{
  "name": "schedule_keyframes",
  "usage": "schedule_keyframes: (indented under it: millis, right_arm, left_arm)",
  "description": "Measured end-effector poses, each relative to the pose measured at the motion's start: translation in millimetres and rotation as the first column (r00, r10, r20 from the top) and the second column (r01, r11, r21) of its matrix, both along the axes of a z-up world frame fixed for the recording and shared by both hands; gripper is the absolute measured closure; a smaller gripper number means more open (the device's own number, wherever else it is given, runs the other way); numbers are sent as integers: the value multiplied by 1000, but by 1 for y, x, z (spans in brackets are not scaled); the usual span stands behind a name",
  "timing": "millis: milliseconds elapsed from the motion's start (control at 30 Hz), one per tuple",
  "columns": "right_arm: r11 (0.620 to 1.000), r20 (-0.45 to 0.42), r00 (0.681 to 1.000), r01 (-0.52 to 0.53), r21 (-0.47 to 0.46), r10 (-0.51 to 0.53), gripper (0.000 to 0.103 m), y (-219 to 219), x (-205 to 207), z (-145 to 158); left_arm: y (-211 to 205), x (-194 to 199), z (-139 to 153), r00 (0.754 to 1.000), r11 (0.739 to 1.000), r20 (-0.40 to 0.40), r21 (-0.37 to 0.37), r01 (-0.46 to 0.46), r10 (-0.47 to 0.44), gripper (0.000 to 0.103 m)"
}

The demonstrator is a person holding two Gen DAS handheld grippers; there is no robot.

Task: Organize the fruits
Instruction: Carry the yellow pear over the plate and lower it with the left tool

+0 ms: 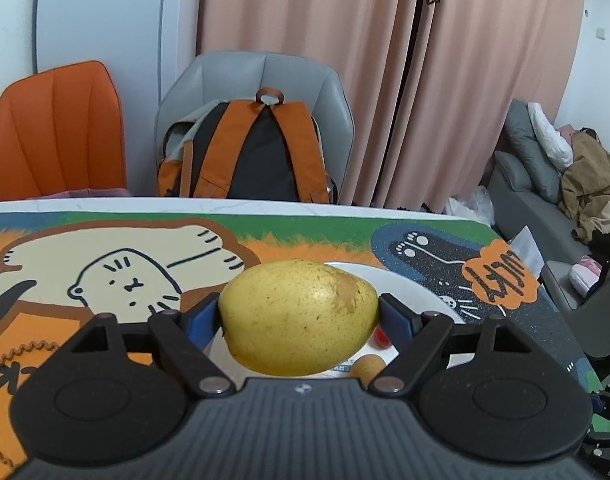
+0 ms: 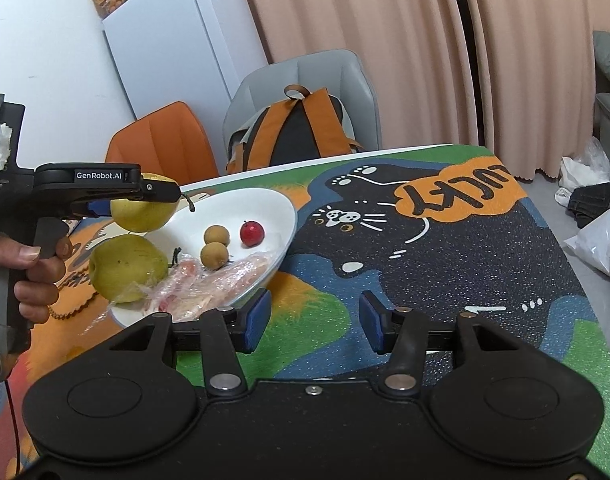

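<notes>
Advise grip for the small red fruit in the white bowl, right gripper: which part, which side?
Grip the red fruit across its round middle, coming from above with the right gripper, probably angled in from the bowl's low near rim. Its stem points up, so straddle it. The two brown fruits sit on its left; bare bowl on its right leaves more room for a pad.
</notes>
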State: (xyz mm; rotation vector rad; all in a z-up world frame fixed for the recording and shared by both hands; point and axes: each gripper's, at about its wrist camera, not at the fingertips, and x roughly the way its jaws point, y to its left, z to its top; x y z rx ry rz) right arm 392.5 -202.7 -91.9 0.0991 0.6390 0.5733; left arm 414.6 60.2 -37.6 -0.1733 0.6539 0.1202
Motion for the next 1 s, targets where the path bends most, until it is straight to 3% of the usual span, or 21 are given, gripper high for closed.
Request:
schedule_keyframes:
  millis: [333, 567, 1000]
  right_arm:
    - [1000, -9, 1000, 11, 0, -11, 51, -2, 2, -5]
    - [1000, -9, 1000, 19, 5, -18, 49, -4, 0, -5]
    - [1000, 4, 1000, 14, 17, -14, 47, -4, -7, 3]
  left_arm:
    - [10, 9, -15, 996, 998, -83, -54, -10, 6, 21]
    - [3, 5, -3, 998, 1000, -55, -12, 0, -1, 21]
    - [3, -15, 3, 998, 1000, -67, -21, -14, 12, 17]
